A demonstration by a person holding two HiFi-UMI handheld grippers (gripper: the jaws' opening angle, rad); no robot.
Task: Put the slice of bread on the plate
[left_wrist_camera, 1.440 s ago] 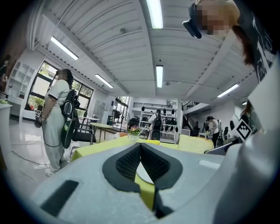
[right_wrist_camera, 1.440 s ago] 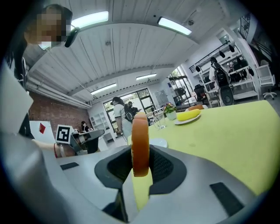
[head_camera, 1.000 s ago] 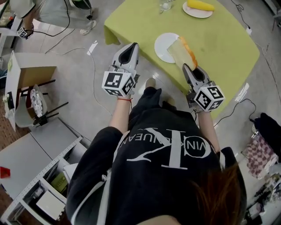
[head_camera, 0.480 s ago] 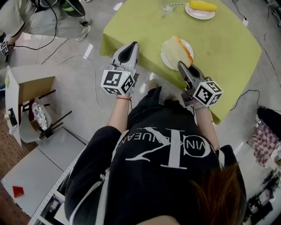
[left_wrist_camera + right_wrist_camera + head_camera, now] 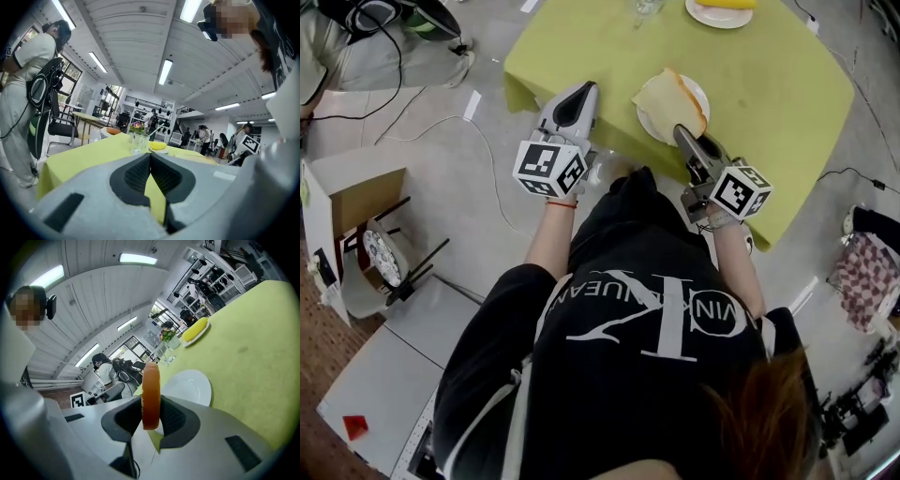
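Note:
The slice of bread [image 5: 667, 99], pale with an orange-brown crust, hangs over the white plate [image 5: 701, 91] near the front edge of the yellow-green table [image 5: 769, 112]. My right gripper [image 5: 681, 130] is shut on the slice's near edge. In the right gripper view the bread [image 5: 151, 394] shows edge-on between the pads, with the plate [image 5: 192, 387] just beyond. My left gripper [image 5: 579, 92] hovers at the table's front left corner, away from the plate. In the left gripper view its jaws [image 5: 150, 157] meet at the tips with nothing between them.
A second plate with a yellow food item [image 5: 717, 9] and a drinking glass [image 5: 645, 7] stand at the table's far side. A cardboard box [image 5: 356, 187] and cables [image 5: 403, 94] lie on the floor at left. A person [image 5: 28, 70] stands left of the table.
The right gripper has rolled and carried the bread from beside the plate's right side to over the plate, lower down. The left gripper has moved closer to the table corner.

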